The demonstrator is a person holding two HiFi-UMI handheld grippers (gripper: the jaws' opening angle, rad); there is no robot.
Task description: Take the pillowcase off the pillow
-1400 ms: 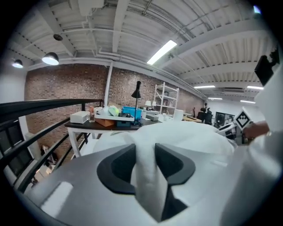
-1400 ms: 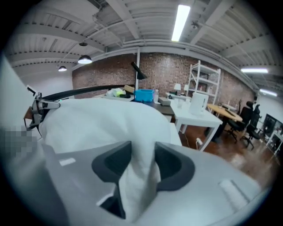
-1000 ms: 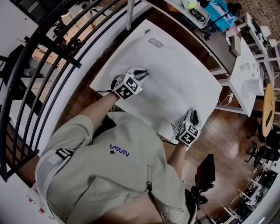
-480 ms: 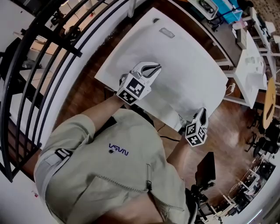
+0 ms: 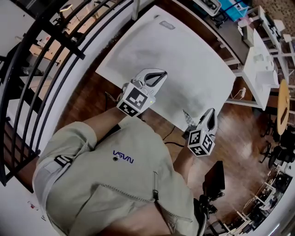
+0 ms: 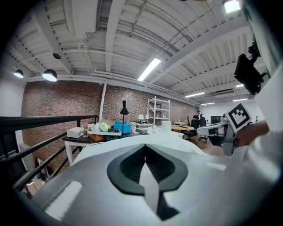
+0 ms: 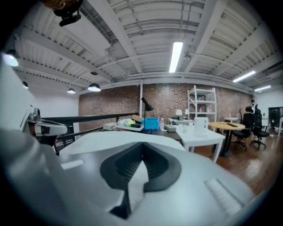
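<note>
Surroundings: black railing runs along the left of the table, wood floor below. A white desk sits just right of the table, a blue bin at the far end and a round wooden table further right. A cable hangs under the near edge. The gripper views show a brick wall, a black lamp and a white shelf far off.

Pillowcase: white, still on the pillow, spread over nearly the whole table top (can't tell cloth from table at the edges).

Both forearms reach out from the body to the near edge, w/ the grippers pointing away and about level. Left gripper is at the near-left part of the edge, right gripper at the near-right corner. They're well apart. Each gripper's jaws have just closed further and are pressed together on a thin fold of the case. A white sliver shows between the dark pads in both gripper views.

Writing: shirt has a small blue logo, NASA seen upside down. Nothing else is legible.
</note>
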